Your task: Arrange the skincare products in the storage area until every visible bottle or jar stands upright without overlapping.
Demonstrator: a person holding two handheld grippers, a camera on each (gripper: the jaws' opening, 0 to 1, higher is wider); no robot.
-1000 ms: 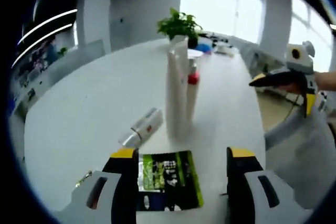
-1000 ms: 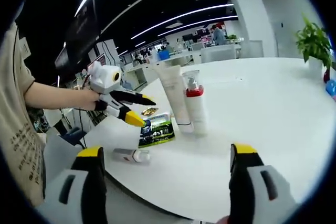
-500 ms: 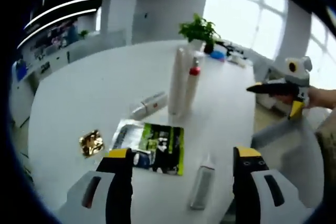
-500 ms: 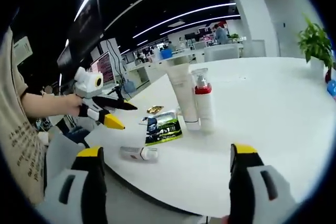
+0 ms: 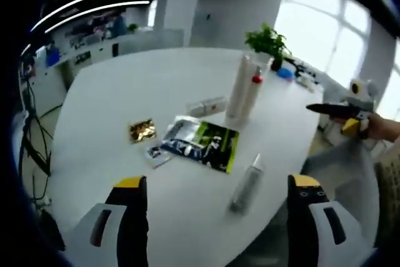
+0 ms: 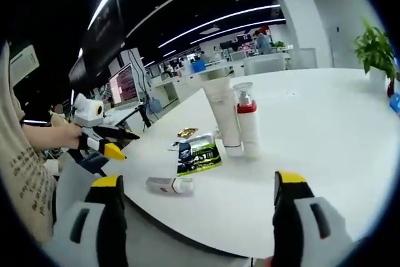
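A: Status at this frame: we had the left hand-held gripper spread and holding nothing, off the near edge of the round white table. The right hand-held gripper was also spread and holding nothing, off its own side of the table.

B: Where were the products?

A: The tall white squeeze tube and the white pump bottle with the red collar stood upright, just beside each other, maybe touching. We couldn't tell from either view. Two items lay flat: a small white-and-silver bottle near the table edge, closest to the left hand-held gripper, and a white tube with a red-printed label lying near the upright pair.

B: Anything else on the table?

A: A green-and-black foil sachet sat flat in the middle, with a small gold foil packet next to it. A potted green plant stood at the far side.

B: Risks from there?

A: We judged three.
1. The small white-and-silver bottle lay close to the edge. A glancing contact could roll it off the table.
2. The white tube with the red-printed label lay near the standing pair. A wide approach could clip them and topple both.
3. The standing pair was narrow and tall. Setting a third item tight against them could tip them over.

B: Progress?

A: Two up, two down by our count. Neither lying item was in hand yet.
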